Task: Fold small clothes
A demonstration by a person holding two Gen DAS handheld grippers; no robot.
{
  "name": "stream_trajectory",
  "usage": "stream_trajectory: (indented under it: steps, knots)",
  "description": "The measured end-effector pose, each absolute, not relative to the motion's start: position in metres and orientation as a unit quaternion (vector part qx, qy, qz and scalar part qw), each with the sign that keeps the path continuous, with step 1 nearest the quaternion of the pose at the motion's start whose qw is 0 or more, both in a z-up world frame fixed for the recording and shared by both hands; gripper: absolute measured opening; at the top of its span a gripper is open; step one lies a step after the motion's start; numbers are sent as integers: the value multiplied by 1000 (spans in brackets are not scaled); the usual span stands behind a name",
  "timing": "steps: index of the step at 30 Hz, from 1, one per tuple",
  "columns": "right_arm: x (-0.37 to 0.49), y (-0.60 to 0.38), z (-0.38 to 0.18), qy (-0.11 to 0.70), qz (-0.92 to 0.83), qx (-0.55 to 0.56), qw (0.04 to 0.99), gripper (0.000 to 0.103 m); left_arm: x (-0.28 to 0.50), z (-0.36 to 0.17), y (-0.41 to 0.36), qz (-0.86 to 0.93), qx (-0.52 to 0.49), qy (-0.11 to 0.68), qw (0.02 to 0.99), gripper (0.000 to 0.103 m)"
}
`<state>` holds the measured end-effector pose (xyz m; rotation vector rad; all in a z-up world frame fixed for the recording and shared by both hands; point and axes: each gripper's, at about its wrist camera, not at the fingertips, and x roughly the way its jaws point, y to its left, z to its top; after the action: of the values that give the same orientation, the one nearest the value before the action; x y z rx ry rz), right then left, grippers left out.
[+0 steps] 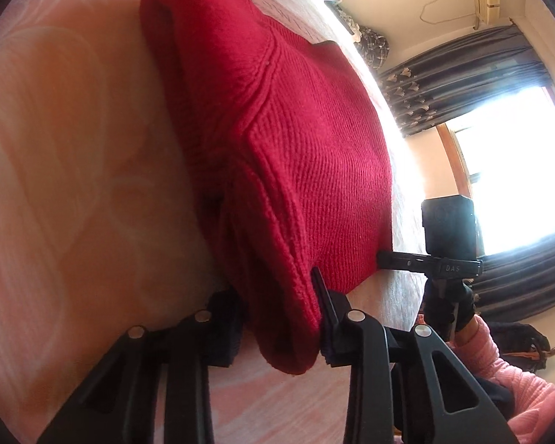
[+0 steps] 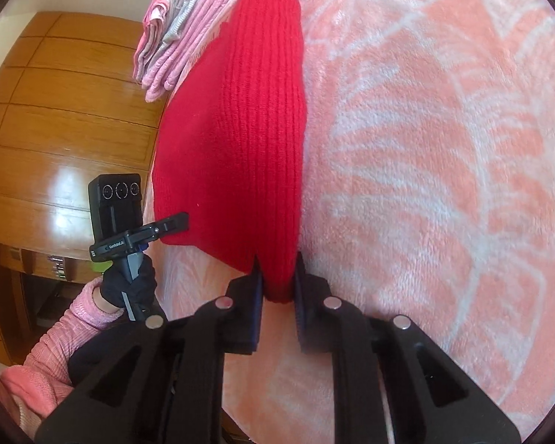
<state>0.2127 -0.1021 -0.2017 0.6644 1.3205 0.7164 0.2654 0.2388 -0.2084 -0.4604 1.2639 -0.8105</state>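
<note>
Here, a red knit sweater (image 1: 277,140) lies on a bed covered by a peach blanket (image 2: 425,185) with a pale leaf pattern. The sweater looks partly folded, with thick doubled layers along one edge. A person holds a black gripper in each hand, one at each near corner of the sweater. The left gripper (image 1: 279,327) has its two fingers closed onto a bunched, rounded fold of the knit, which bulges out between them. The right gripper (image 2: 277,285) pinches a ribbed strip of the sweater, the cloth squeezed tight between its fingers. Each gripper shows up in the other's view, touching the sweater's edge, held by a black-gloved hand (image 2: 129,286) with a pink sleeve (image 2: 59,336). A stack of folded pink and grey clothes (image 2: 181,33) sits at the far end of the bed, just beside the sweater. Dark curtains (image 1: 462,70) frame a bright window (image 1: 518,162).
</note>
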Motion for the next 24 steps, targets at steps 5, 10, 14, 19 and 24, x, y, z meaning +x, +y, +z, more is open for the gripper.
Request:
stream_trajectory:
  steps: [5,10,14,19,24]
  knots:
    - [211,-100,-193,589,320,279,688,17,268,-205,236,-371,-214,561,709,38]
    - [200,-100,-153,582,274,219,734,42,245,-179,246,-341,-199,561,727,59]
    - [178,-103,-101,547,219,145,795,62,228,-133,246,-316,-157,534,768,61]
    - [143,-85,-37,495,163,51,852,83,193,-64,236,-286,-128,477,821,77]
    - [115,-57,8,442,128,25,887,92,156,-25,232,-228,-113,458,852,81]
